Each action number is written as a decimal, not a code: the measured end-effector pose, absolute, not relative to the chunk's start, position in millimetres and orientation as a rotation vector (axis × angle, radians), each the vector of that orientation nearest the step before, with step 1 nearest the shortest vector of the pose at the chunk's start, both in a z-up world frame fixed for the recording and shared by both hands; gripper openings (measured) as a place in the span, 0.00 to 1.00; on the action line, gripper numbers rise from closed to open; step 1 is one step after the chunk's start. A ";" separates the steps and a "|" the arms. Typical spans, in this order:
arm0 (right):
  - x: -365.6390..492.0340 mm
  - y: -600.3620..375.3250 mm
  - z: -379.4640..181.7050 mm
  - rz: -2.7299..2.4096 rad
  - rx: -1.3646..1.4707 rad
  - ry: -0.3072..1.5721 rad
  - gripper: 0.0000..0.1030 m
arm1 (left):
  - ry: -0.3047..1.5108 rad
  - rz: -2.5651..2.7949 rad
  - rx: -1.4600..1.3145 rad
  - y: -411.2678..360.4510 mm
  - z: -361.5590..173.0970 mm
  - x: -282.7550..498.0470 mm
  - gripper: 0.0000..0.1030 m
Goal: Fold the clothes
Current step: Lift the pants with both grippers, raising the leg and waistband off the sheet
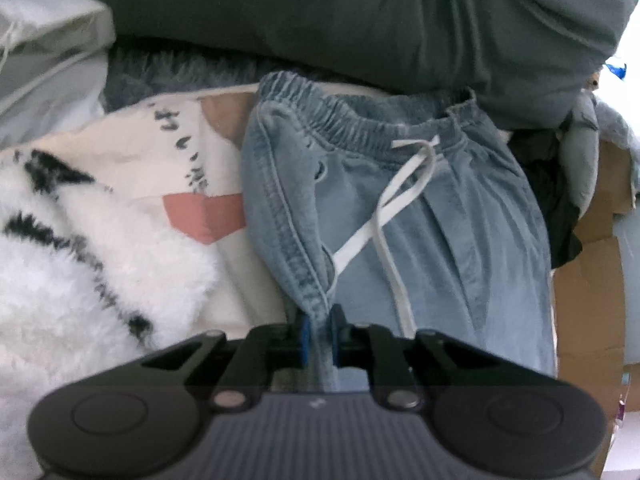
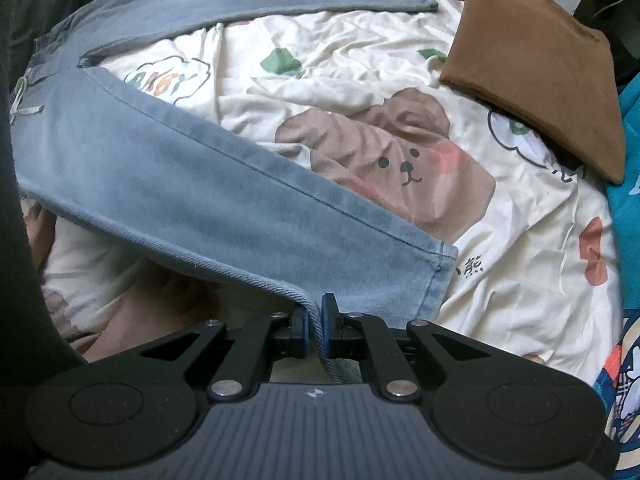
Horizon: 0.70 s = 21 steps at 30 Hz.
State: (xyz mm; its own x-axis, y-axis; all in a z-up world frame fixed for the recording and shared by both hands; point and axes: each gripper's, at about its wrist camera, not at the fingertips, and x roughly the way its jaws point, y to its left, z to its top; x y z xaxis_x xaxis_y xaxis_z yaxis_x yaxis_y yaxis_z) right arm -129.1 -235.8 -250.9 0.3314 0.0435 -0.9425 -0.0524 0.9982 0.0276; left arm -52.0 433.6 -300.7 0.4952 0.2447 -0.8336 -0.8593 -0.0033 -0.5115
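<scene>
Light blue jeans (image 1: 440,216) with an elastic waistband and a white drawstring (image 1: 404,184) lie on a cream bedsheet with a bear print (image 2: 360,92). My left gripper (image 1: 320,328) is shut on the folded side seam of the jeans just below the waistband. In the right wrist view the near leg (image 2: 192,196) runs from the waist at the left down to its hem (image 2: 436,272). My right gripper (image 2: 315,320) is shut on the leg's lower edge close to that hem. The other leg (image 2: 256,4) stretches across the far side of the bed.
A folded brown garment (image 2: 536,64) lies at the far right of the bed. A white fluffy blanket with black marks (image 1: 80,264) is left of the jeans. A dark green cover (image 1: 360,16) bulks behind the waistband. Cardboard (image 1: 588,304) stands to the right. A teal printed cloth (image 2: 628,208) edges the bed.
</scene>
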 end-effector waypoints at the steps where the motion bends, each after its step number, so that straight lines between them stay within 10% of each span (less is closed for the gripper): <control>1: -128.5 -236.1 -246.7 0.061 -0.011 1.222 0.04 | 0.615 0.955 -1.285 434.7 -295.9 -50.4 0.09; 21: -107.2 -254.6 -186.7 -0.009 0.012 1.081 0.03 | 0.598 0.908 -1.225 442.4 -219.4 -0.2 0.08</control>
State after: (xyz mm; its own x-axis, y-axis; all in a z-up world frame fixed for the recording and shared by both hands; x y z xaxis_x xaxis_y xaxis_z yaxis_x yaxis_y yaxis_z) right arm -107.2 -254.6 -186.7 0.4708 -0.0016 -0.8822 0.0135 0.9999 0.0054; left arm -0.2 442.4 -219.4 0.5302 0.2615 -0.8065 -0.8442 0.0750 -0.5307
